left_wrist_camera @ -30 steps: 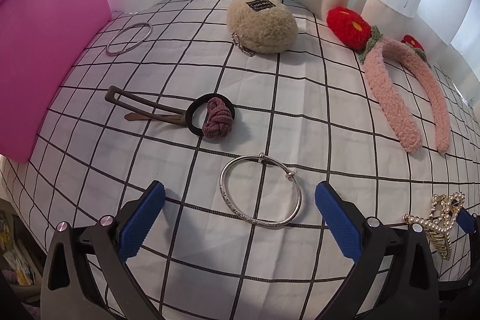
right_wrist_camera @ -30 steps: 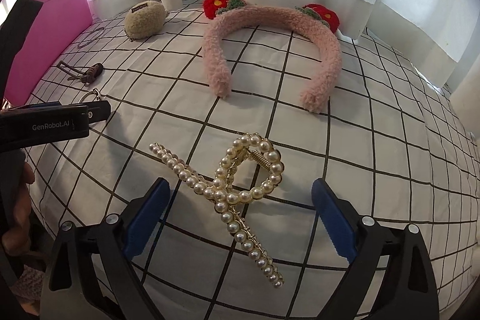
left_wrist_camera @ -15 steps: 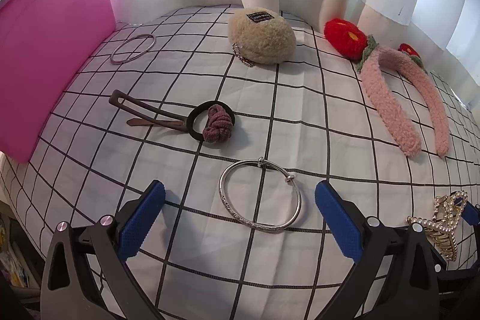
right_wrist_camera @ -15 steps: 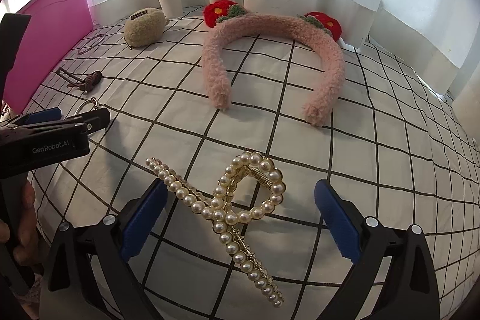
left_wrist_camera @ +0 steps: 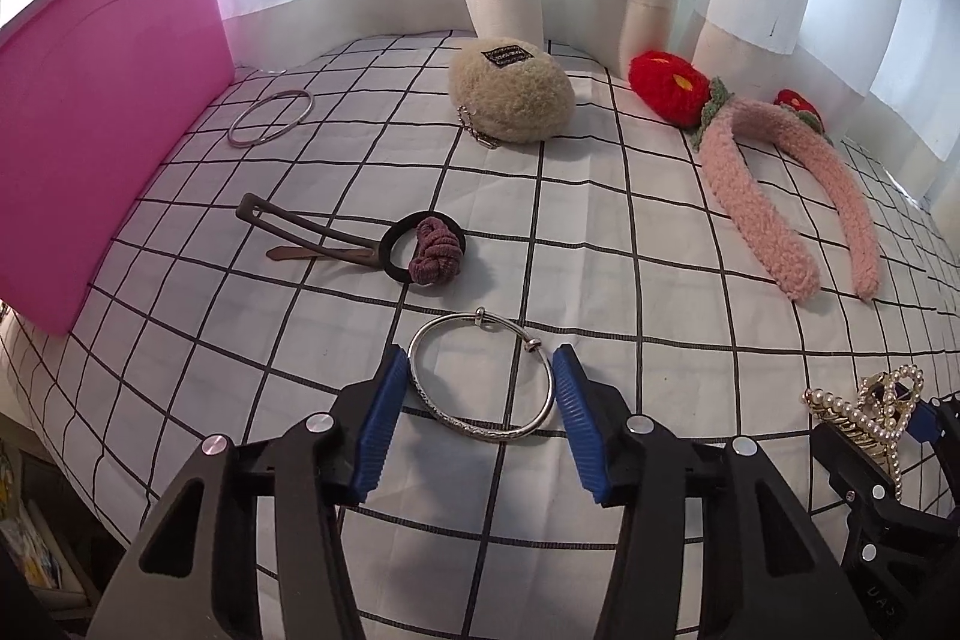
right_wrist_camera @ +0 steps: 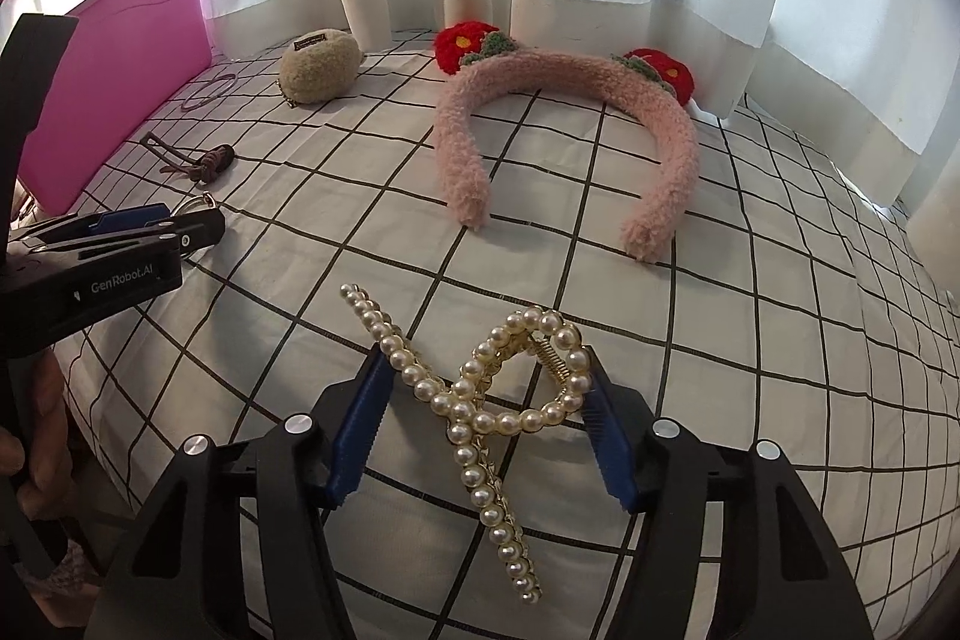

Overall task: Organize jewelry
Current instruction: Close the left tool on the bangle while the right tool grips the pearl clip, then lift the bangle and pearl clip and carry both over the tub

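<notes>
Here, the silver bangle [left_wrist_camera: 480,379] is clamped between the blue pads of the left tool [left_wrist_camera: 477,415] on the checked cloth [left_wrist_camera: 630,232], just in front of the hair tie [left_wrist_camera: 423,253]. Likewise, the pearl hair clip [right_wrist_camera: 480,400] is gripped by the right tool [right_wrist_camera: 480,421], well apart from the pink headband [right_wrist_camera: 564,130] and pink bin [left_wrist_camera: 90,148].

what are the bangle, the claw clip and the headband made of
Bangle: looks like polished silver-tone metal, bright glints and an engraved lower edge.
Claw clip: gold-tone metal frame with glossy pearl-like beads, likely imitation.
Headband: pink fuzzy fleece-like fabric, matte, with red knitted-looking flowers.
</notes>
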### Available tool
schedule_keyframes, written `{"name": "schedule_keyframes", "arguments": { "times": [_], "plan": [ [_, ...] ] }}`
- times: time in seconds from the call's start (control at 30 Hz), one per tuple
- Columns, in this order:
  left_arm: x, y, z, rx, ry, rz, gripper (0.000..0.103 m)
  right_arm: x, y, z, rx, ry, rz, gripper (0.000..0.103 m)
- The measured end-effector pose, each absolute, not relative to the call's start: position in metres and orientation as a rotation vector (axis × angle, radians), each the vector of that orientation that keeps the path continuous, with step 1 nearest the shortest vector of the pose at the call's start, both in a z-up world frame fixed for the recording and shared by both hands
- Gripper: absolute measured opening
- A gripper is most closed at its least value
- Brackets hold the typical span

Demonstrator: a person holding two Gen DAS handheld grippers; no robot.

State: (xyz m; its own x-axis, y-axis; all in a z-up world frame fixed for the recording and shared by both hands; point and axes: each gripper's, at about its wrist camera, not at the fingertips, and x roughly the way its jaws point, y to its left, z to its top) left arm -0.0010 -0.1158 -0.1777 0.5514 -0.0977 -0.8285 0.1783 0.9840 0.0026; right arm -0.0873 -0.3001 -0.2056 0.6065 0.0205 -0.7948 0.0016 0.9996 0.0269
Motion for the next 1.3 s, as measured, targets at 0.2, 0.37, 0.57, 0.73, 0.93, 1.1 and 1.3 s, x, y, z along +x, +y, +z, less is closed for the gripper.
{"name": "schedule_keyframes", "arguments": {
  "times": [0.2, 0.37, 0.57, 0.73, 0.93, 1.1, 1.3],
  "plan": [
    [-0.002, -0.102, -0.172, 0.056, 1.003, -0.158, 0.048, -0.093, -0.306, -0.204, 0.091, 0.918, 0.030, 0.059],
    [-0.007, -0.094, -0.155, 0.043, 0.987, -0.161, 0.048, -0.095, -0.308, -0.197, 0.119, 0.905, 0.042, 0.059],
    [-0.009, -0.088, -0.130, 0.010, 0.961, -0.164, 0.048, -0.096, -0.309, -0.180, 0.131, 0.881, 0.057, 0.052],
    [-0.012, -0.085, -0.116, 0.002, 0.947, -0.160, 0.048, -0.095, -0.308, -0.178, 0.127, 0.873, 0.078, 0.050],
    [-0.020, -0.083, -0.103, 0.007, 0.930, -0.158, 0.048, -0.097, -0.313, -0.173, 0.157, 0.854, 0.090, 0.050],
    [-0.023, -0.080, -0.093, -0.005, 0.919, -0.156, 0.048, -0.099, -0.318, -0.157, 0.188, 0.798, 0.117, 0.050],
    [-0.027, -0.075, -0.072, -0.016, 0.887, -0.147, 0.048, -0.094, -0.315, -0.130, 0.191, 0.746, 0.149, 0.050]
  ]
}}
